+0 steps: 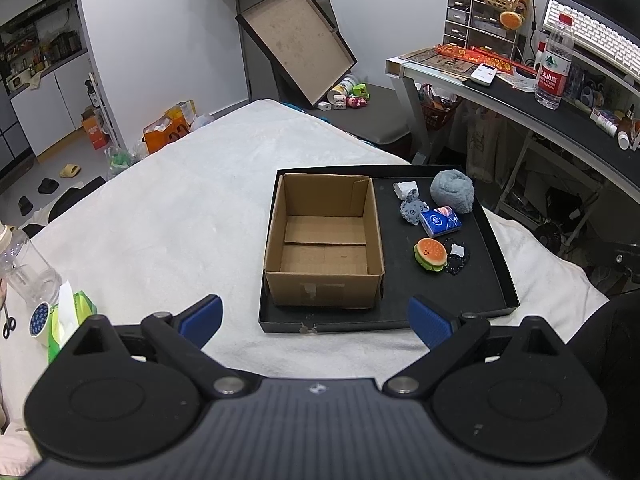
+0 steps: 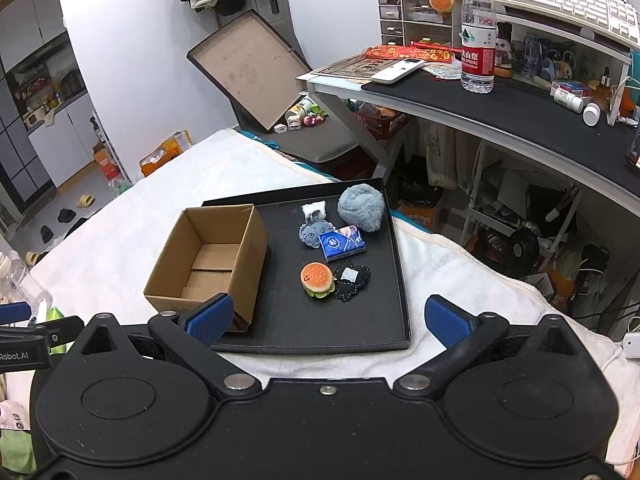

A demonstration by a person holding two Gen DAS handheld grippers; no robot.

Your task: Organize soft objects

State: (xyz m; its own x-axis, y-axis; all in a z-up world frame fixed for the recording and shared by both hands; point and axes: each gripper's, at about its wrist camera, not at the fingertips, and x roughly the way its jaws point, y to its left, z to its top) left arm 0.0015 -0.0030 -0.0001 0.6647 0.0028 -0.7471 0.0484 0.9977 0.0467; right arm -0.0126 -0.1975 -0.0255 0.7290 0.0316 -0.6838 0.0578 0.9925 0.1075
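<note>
Both grippers, left gripper [image 1: 316,322] and right gripper [image 2: 327,322], hang empty, jaws wide; the burger toy [image 2: 318,280] looks light and squashy, best pinched across its sides.

White-covered bed [image 1: 168,216] bearing black tray [image 1: 496,280]
</note>
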